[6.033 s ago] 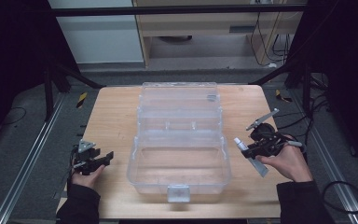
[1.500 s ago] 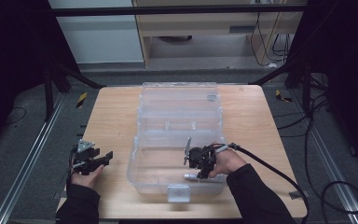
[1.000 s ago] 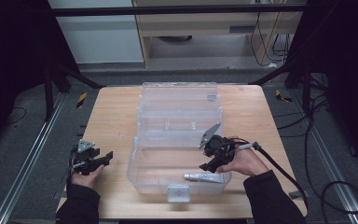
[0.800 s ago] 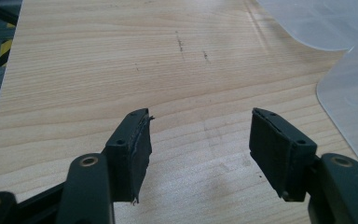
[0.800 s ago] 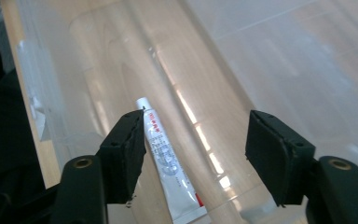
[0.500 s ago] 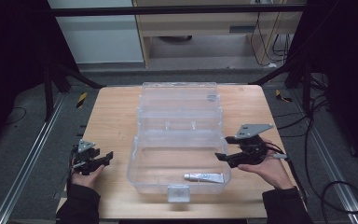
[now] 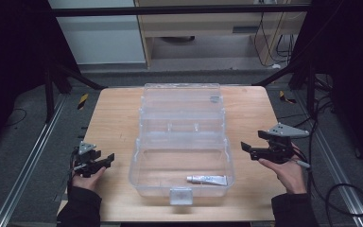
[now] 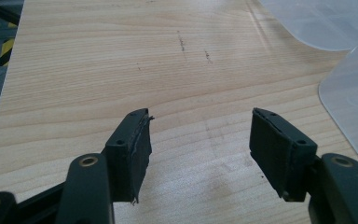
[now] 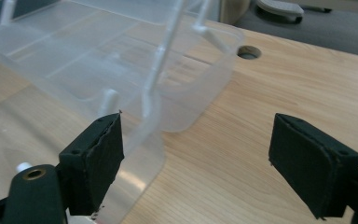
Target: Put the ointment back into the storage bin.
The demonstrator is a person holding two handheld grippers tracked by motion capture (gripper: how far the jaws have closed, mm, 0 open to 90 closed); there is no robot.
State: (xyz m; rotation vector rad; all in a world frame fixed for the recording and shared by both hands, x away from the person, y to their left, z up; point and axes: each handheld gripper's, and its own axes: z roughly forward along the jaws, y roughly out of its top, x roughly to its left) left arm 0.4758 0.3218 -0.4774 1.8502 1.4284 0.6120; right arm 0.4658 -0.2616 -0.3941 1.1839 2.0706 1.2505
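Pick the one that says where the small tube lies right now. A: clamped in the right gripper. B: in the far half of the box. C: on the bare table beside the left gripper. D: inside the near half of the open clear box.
D: the tube lies flat on the floor of the clear box, in its near half by the front wall; the right gripper is open and apart from it.

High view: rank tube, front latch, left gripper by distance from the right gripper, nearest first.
From the right gripper:
1. Tube, lying in the clear box's near right corner.
2. Front latch, middle of the box's near wall.
3. Left gripper, across the box at the table's left edge.
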